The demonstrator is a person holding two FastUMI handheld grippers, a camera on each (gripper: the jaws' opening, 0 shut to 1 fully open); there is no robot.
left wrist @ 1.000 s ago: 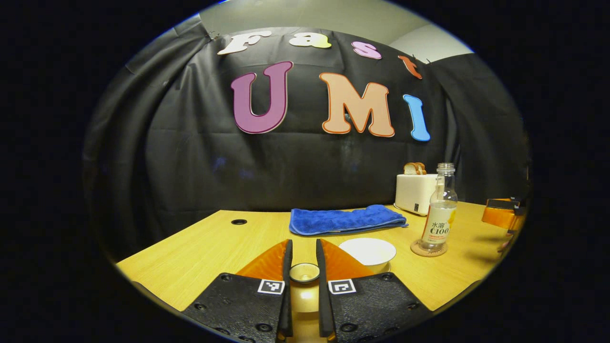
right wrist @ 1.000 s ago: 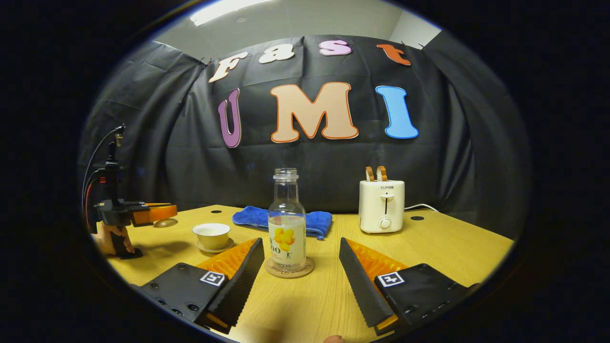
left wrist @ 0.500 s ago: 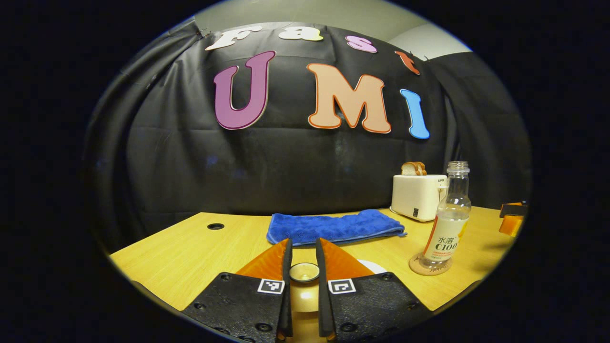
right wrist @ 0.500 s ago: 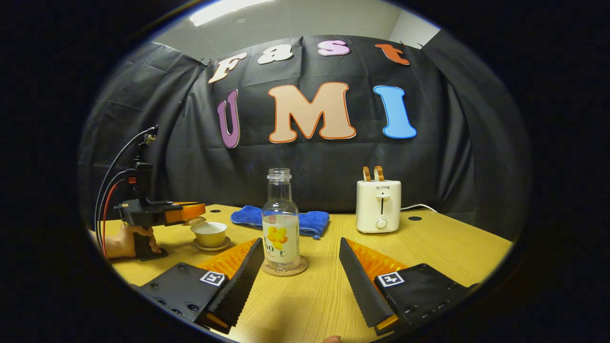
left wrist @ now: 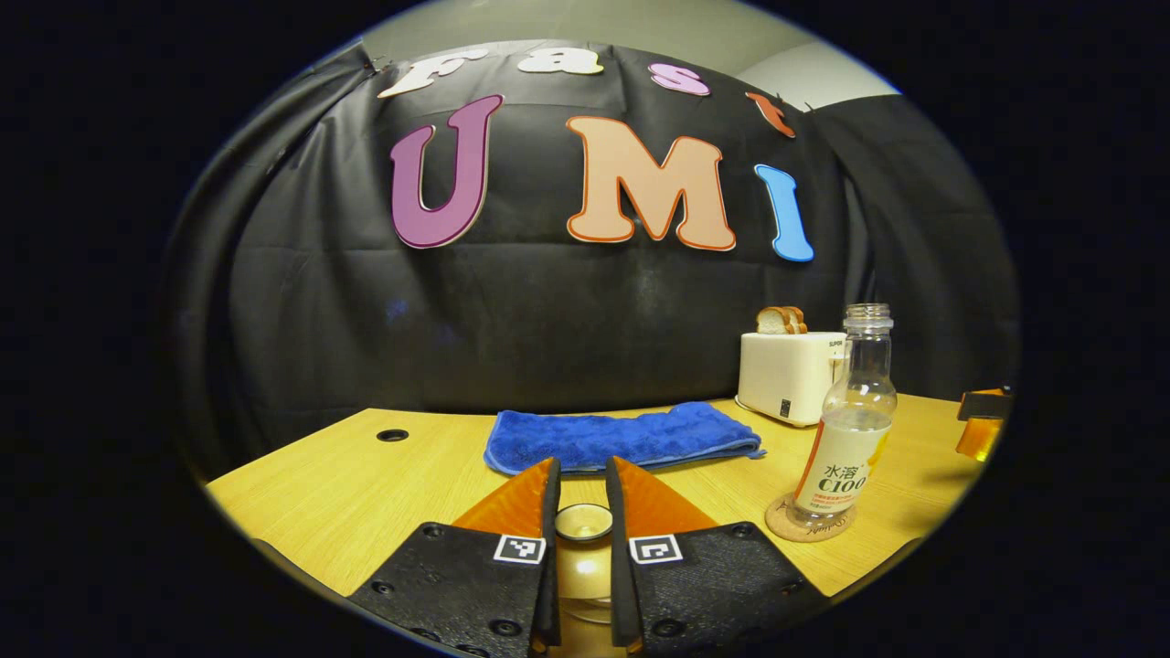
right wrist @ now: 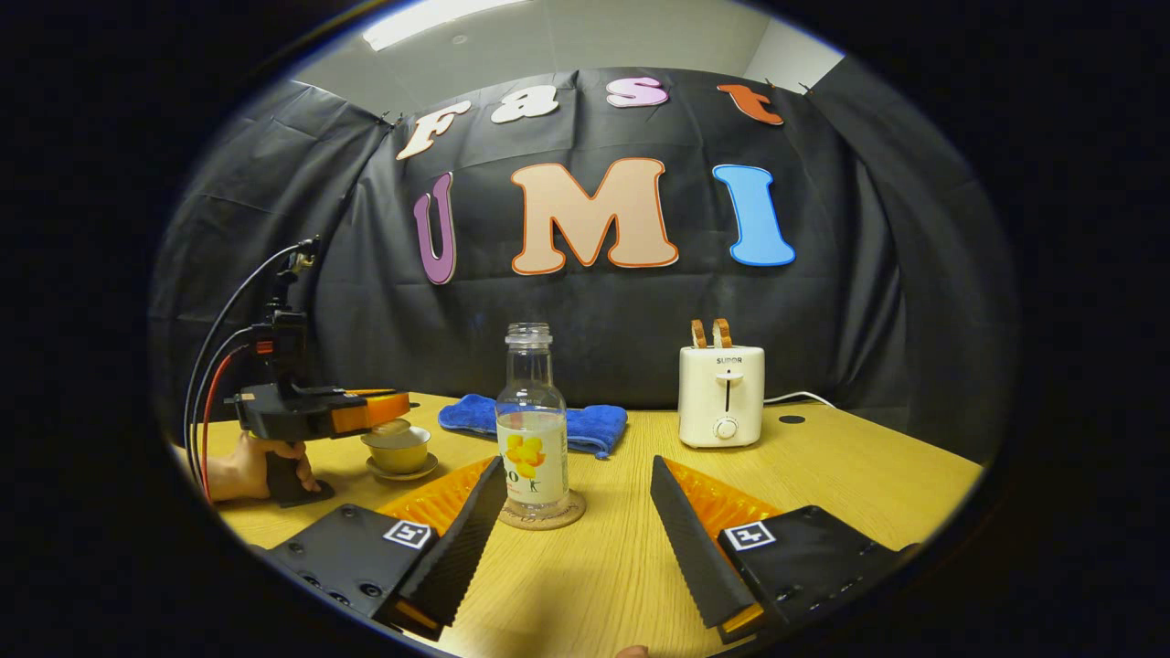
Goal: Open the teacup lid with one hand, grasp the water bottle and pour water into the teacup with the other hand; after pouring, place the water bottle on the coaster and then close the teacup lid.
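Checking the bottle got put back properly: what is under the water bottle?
The water bottle stands upright on a round coaster on the table. The coaster's middle is hidden beneath the bottle's base.

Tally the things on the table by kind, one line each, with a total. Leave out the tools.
Water bottle: 1
Coaster: 1
Teacup: 1
Saucer: 1
Teacup lid: 1
Blue towel: 1
Toaster: 1
Total: 7
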